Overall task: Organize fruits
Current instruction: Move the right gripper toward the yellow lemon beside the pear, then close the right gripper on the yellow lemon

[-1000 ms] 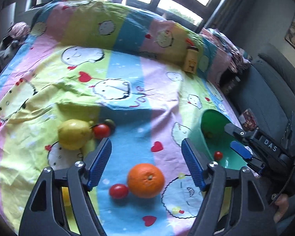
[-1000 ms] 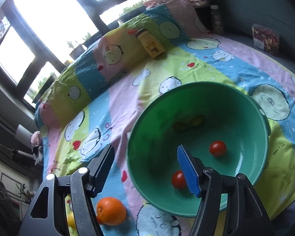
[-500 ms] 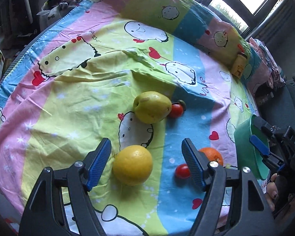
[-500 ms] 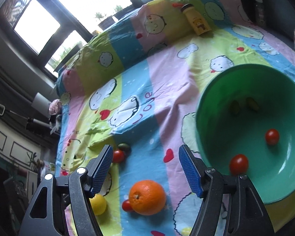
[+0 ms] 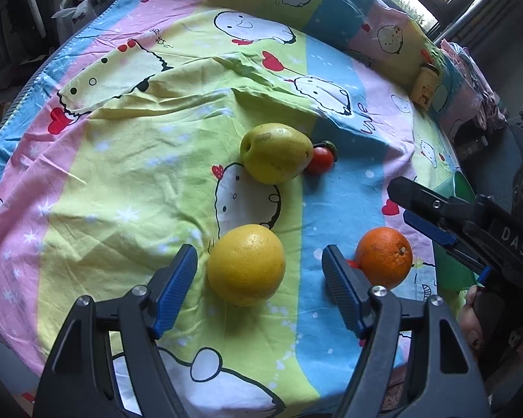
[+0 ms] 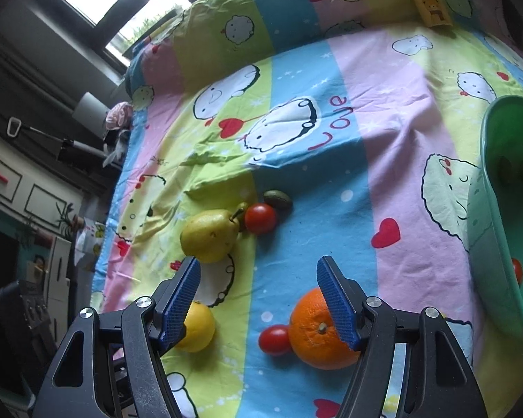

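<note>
Blue-padded fingers of the left gripper stand spread wide, empty, around a yellow citrus fruit lying on the cartoon-print bedsheet, pads clear of its skin. Just to its right sits an orange. The right gripper also gapes open over bare sheet, its right pad in front of that orange, a cherry tomato touching the fruit. Farther off a pear rests against another tomato. A green bowl stands at the right edge, a yellow bottle beyond.
</note>
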The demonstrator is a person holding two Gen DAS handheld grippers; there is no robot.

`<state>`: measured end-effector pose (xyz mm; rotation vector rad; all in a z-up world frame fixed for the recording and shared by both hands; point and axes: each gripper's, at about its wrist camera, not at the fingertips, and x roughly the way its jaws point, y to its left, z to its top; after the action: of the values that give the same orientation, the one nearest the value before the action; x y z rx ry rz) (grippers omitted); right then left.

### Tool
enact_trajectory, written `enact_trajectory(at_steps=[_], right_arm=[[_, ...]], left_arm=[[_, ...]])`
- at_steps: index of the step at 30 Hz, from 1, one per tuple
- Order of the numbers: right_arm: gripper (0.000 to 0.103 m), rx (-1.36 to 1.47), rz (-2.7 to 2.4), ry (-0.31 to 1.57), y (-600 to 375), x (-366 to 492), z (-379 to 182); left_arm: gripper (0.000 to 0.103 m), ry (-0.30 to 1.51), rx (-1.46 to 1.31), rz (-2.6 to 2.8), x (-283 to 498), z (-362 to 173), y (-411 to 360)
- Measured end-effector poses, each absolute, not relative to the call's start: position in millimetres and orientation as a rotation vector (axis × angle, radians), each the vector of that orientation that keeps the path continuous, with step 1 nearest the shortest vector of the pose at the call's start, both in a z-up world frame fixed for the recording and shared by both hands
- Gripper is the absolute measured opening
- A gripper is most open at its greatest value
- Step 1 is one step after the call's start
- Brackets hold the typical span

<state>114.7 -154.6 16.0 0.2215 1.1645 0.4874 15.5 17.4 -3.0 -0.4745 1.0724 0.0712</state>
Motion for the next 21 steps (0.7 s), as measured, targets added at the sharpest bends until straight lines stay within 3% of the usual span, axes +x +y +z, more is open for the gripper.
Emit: enact_trajectory(at_steps=[8,14,17,21], right_arm=[[0.070,0.285,0.661,1.195,-137,109,13],[0.070,0.330,0.795,1.321,-106,106,-11],[0.060,0.343,0.811,1.353,-100,106,-20],[0.057,0.370,0.836,1.404,-96,107,-30]], left_arm=[[0.074,1.086,-0.451,0.091,9,-12,16],[0.072,1.088,-0.465,0.090,5,-14,17],[0.064,1.077,-0.460,0.104,2,-12,18],[0.055,1.048,-0.483,0.088,0,-9,21]])
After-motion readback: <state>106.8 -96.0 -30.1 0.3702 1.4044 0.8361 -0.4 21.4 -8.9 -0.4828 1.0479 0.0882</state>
